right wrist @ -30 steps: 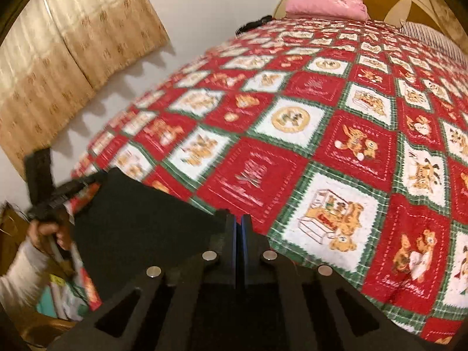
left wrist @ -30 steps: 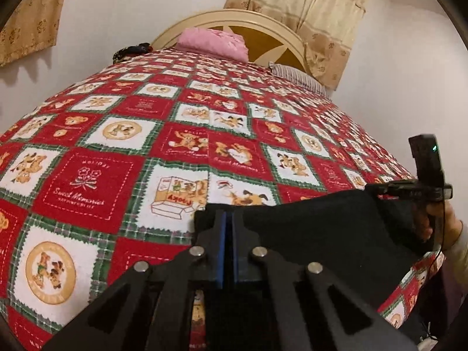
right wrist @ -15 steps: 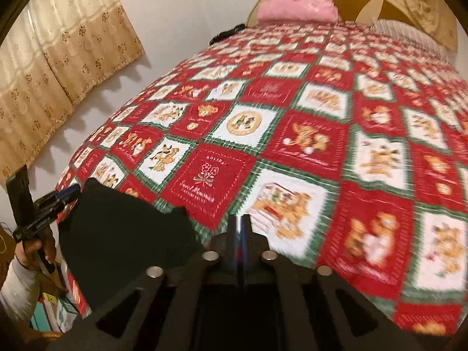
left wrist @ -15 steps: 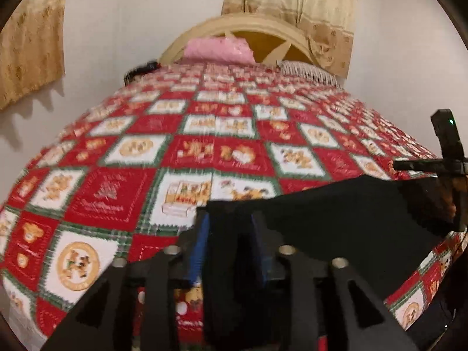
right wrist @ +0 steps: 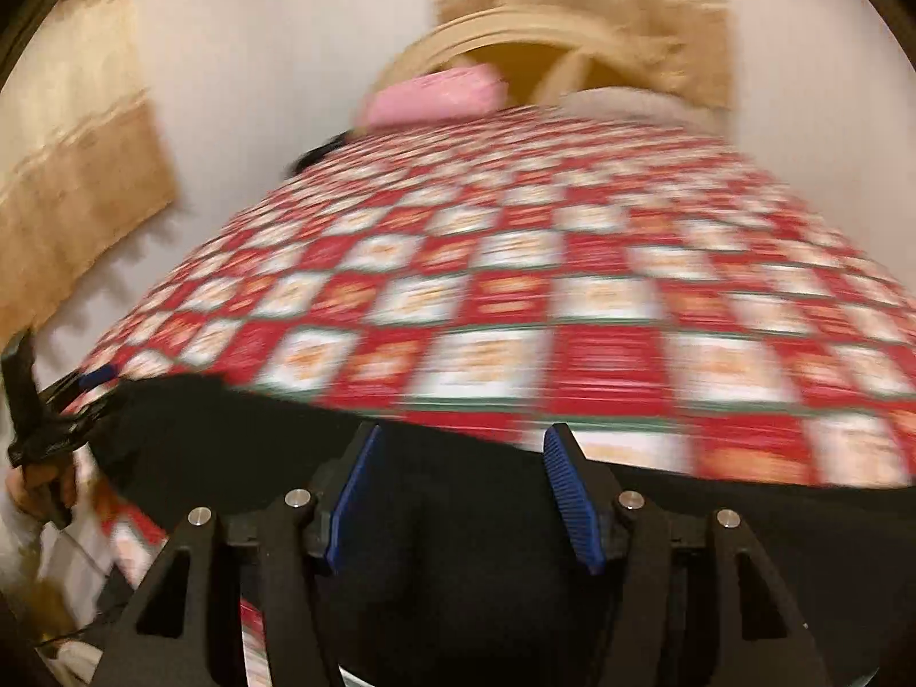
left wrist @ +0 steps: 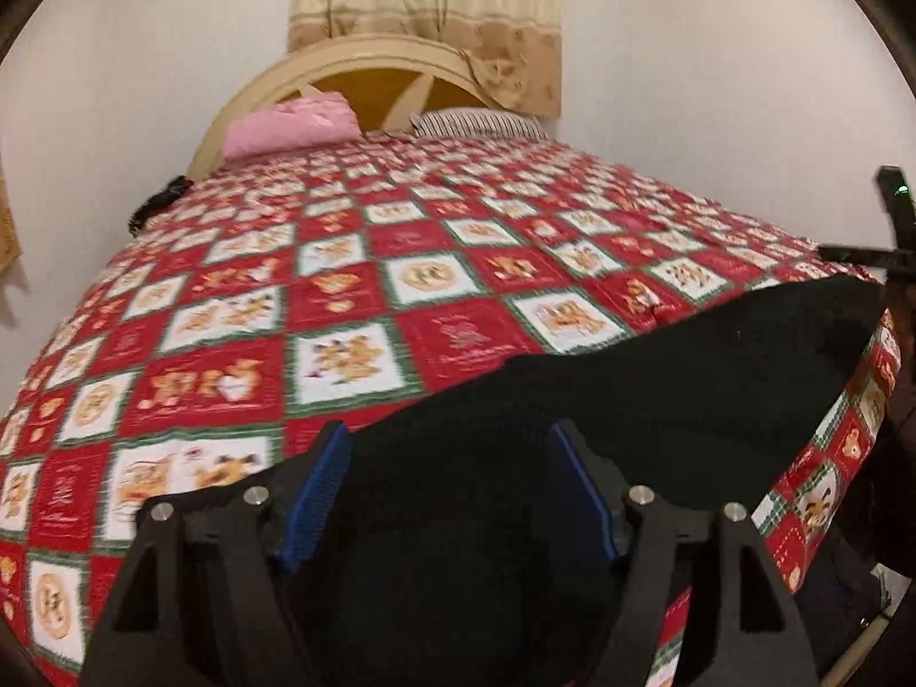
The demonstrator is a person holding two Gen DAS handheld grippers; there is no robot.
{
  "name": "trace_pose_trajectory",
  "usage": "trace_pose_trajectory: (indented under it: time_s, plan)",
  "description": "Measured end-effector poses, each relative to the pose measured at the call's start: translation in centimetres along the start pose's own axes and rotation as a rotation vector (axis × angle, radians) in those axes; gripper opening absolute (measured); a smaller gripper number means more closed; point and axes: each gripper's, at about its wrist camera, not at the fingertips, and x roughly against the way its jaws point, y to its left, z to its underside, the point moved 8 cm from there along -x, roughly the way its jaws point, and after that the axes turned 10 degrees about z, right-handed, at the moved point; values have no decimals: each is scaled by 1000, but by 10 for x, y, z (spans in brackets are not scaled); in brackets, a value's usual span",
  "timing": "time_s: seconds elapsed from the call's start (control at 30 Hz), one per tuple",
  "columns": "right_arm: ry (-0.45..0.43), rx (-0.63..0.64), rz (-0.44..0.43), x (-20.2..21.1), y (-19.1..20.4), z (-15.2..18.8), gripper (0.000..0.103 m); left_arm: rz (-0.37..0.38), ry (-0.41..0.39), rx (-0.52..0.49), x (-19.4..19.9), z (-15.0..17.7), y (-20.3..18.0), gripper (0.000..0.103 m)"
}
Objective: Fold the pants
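Note:
Black pants [left wrist: 687, 378] lie flat along the near edge of the bed, over the red, white and green quilt [left wrist: 401, 297]. My left gripper [left wrist: 449, 441] is open, its blue pads apart just above the pants' left part. My right gripper [right wrist: 461, 446] is open too, over the pants [right wrist: 458, 544] in the blurred right wrist view. Each gripper shows at the edge of the other's view: the right one [left wrist: 893, 252] at far right, the left one [right wrist: 40, 418] at far left.
A pink folded cloth [left wrist: 292, 126] and a striped pillow [left wrist: 481, 123] lie by the cream headboard [left wrist: 366, 68]. A dark object [left wrist: 160, 203] sits at the bed's far left edge. Curtains [left wrist: 423, 6] hang behind; walls close in on both sides.
Both grippers were shut on the pants a second ago; the left opened first, then the right. The pants now lie released on the quilt. Both cameras tilted up and swung; the right is still moving.

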Motion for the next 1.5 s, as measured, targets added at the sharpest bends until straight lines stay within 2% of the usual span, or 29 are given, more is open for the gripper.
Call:
trace_pose_trajectory:
  time_s: [0.17, 0.3, 0.33, 0.37, 0.4, 0.43, 0.53, 0.63, 0.7, 0.73, 0.77, 0.83, 0.97, 1.0, 1.03, 1.1, 1.17, 1.23, 1.27, 1.3, 1.33, 1.37, 1.4, 1.5]
  plan:
    - [12, -175, 287, 42, -157, 4, 60, 11, 17, 25, -14, -6, -3, 74]
    - [42, -265, 400, 58, -229, 18, 60, -19, 43, 51, -25, -5, 5, 74]
    - [48, -296, 413, 60, -245, 22, 60, -23, 55, 58, -27, -4, 7, 74]
    - [62, -346, 372, 57, -259, 27, 58, -24, 60, 61, -29, -3, 8, 74]
    - [62, -346, 372, 57, -259, 27, 57, -23, 65, 63, -30, -1, 8, 74]
    - [107, -371, 316, 47, -261, 34, 56, -23, 69, 59, -31, -1, 7, 74]
    - [145, -387, 279, 36, -261, 41, 43, -47, 96, 47, -36, 5, 9, 74]
    - [228, -390, 220, 19, -252, 54, 43, -49, 118, 68, -40, 12, 15, 74]
    - [215, -329, 217, 25, -241, 55, 38, -48, 128, 82, -42, 17, 18, 74]
    - [215, -329, 217, 25, -241, 55, 29, -45, 134, 86, -43, 19, 18, 74]
    - [211, -316, 218, 27, -239, 56, 26, -46, 140, 90, -45, 20, 19, 74]
    - [193, -221, 275, 32, -227, 52, 21, -49, 143, 90, -45, 19, 19, 74]
    - [74, -159, 341, 53, -222, 26, 15, -51, 141, 90, -45, 19, 18, 74]
    - [74, -159, 341, 53, -222, 26, 15, -51, 139, 90, -46, 19, 19, 74]
    - [-8, -141, 358, 66, -219, 9, 14, -52, 136, 92, -45, 19, 19, 74]
    - [-86, -130, 391, 78, -218, -5, 14, -51, 131, 96, -44, 19, 21, 74]
    - [-98, -119, 419, 74, -220, -9, 14, -49, 127, 99, -44, 20, 21, 74]
    - [-40, -121, 429, 58, -229, 4, 15, -49, 126, 99, -44, 20, 21, 74]
    - [-40, -121, 429, 58, -229, 4, 15, -48, 127, 98, -44, 21, 21, 74]
    - [19, -122, 425, 47, -233, 15, 16, -47, 127, 97, -44, 21, 21, 75]
    - [126, -111, 467, 28, -245, 41, 25, -43, 128, 96, -44, 21, 21, 76]
    - [126, -111, 467, 28, -245, 41, 37, -42, 129, 95, -45, 21, 20, 76]
    - [131, -116, 477, 27, -249, 49, 41, -42, 131, 94, -45, 22, 20, 76]
    - [95, -251, 410, 45, -262, 55, 43, -43, 138, 84, -46, 22, 19, 79]
